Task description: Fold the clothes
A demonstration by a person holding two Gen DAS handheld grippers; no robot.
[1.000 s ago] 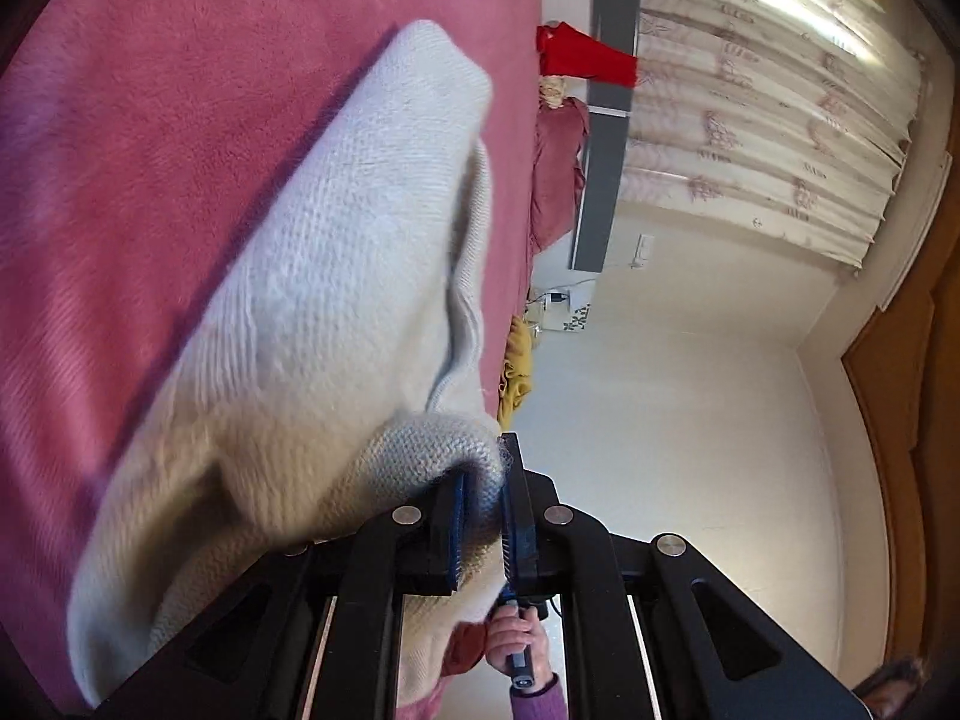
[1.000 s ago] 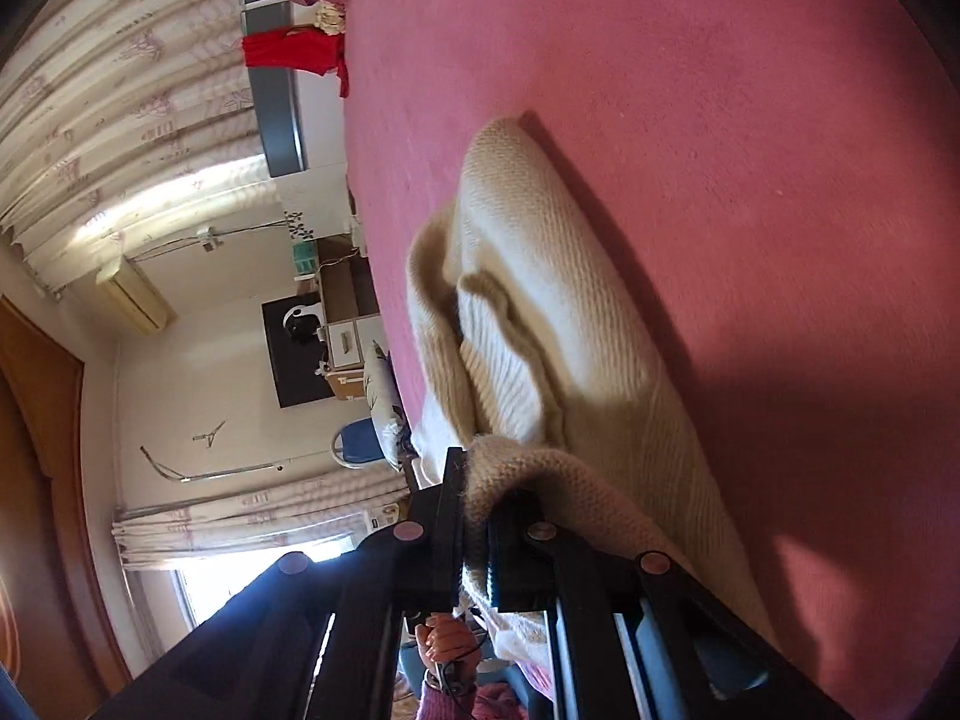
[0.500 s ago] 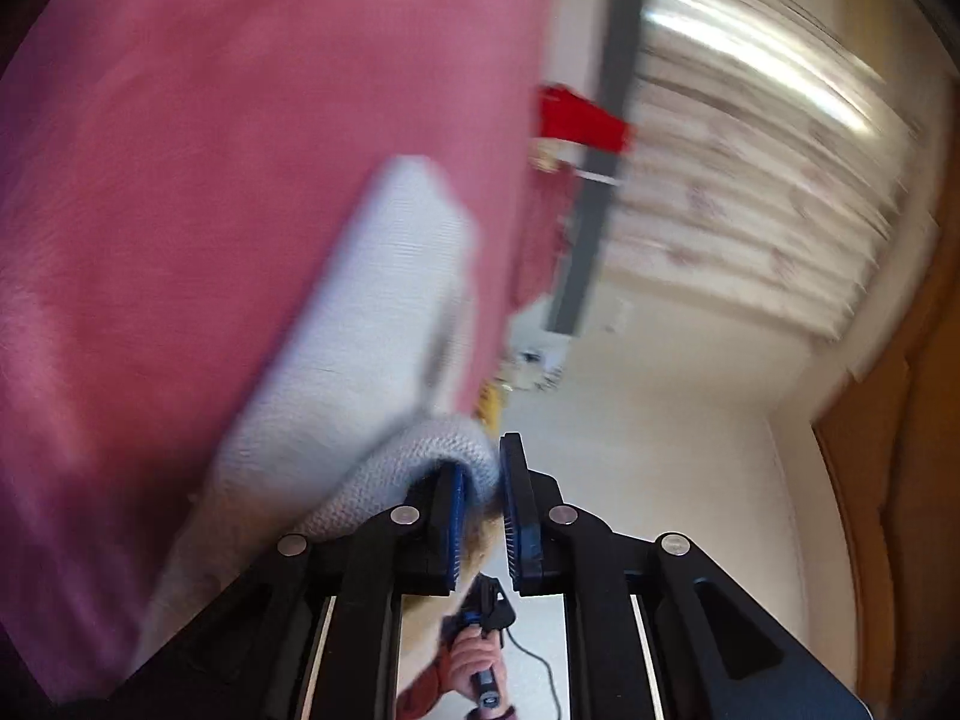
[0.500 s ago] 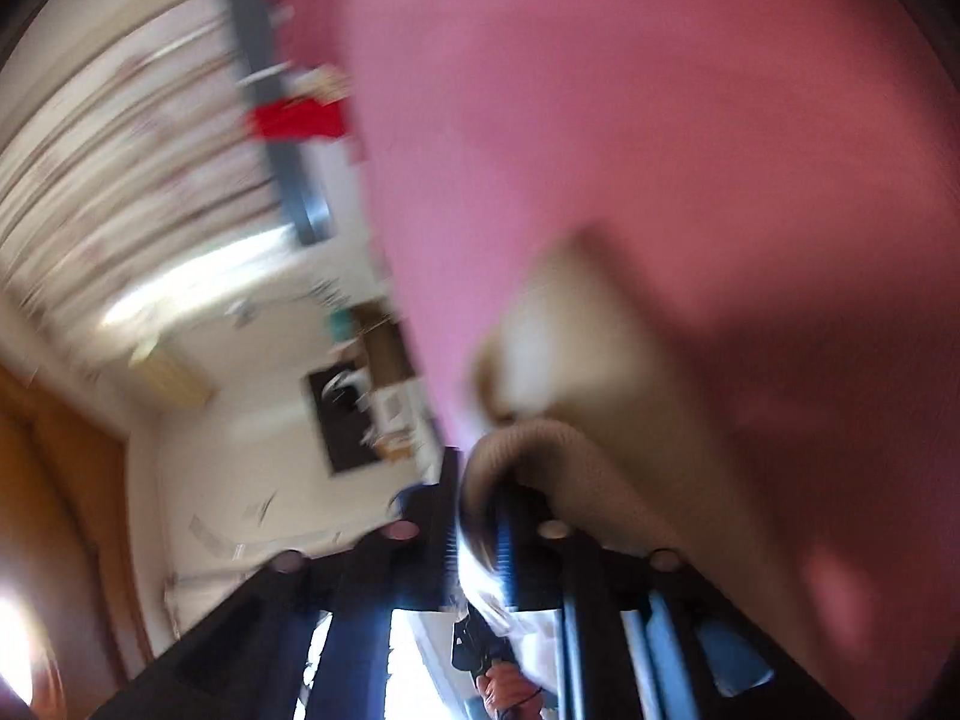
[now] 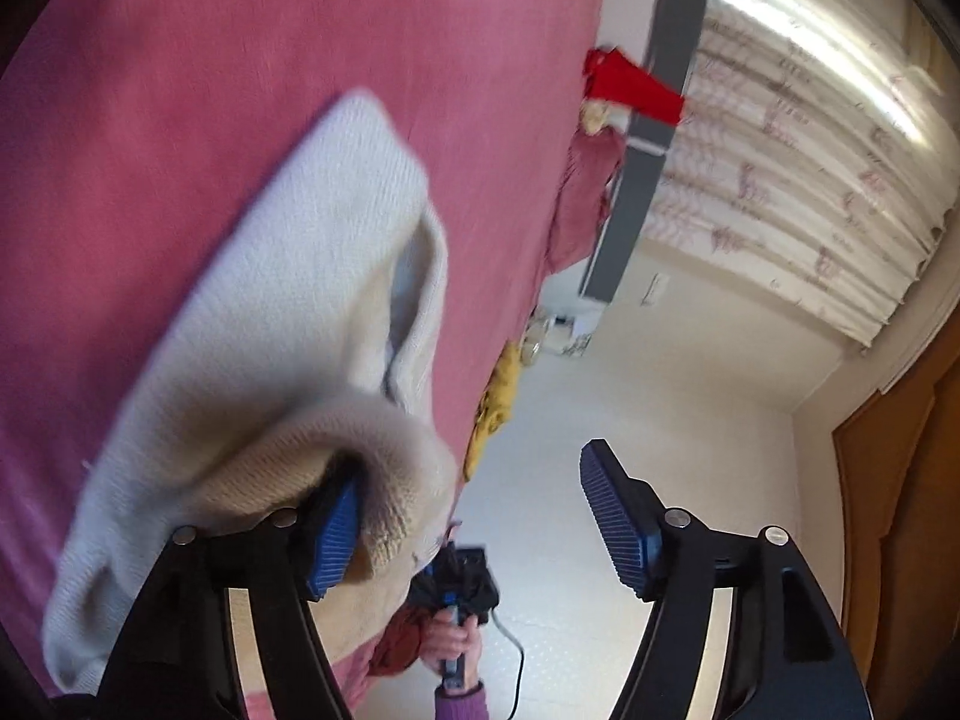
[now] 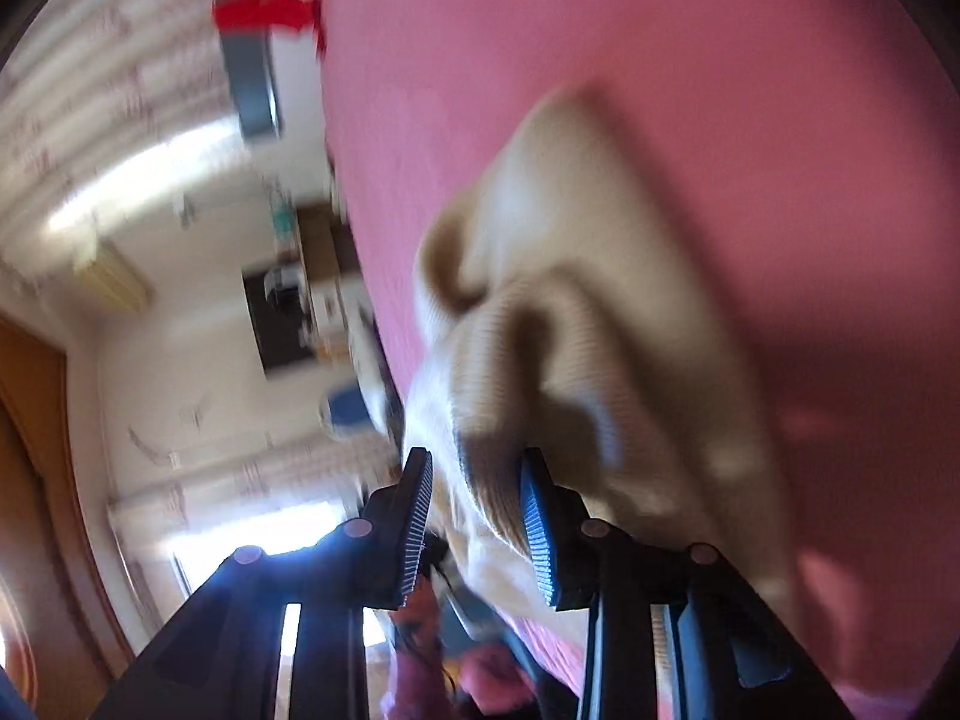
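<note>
— How far along is the fold?
— The cream sweater [image 5: 288,312] is seen doubled over on the pink bed [image 5: 180,90]. Both the left gripper [image 5: 474,522] and the right gripper [image 6: 474,528] are spread, nothing pinched.
— What is left?
— Probably only smoothing.

Bright daylight through curtains [image 5: 798,180], glare on the folds. Right wrist view heavily motion-blurred; left wrist view mildly soft. Sweater [image 6: 600,324] casts shadow on the bed [image 6: 660,60]. Fisheye warp, dark vignette at the corners.
</note>
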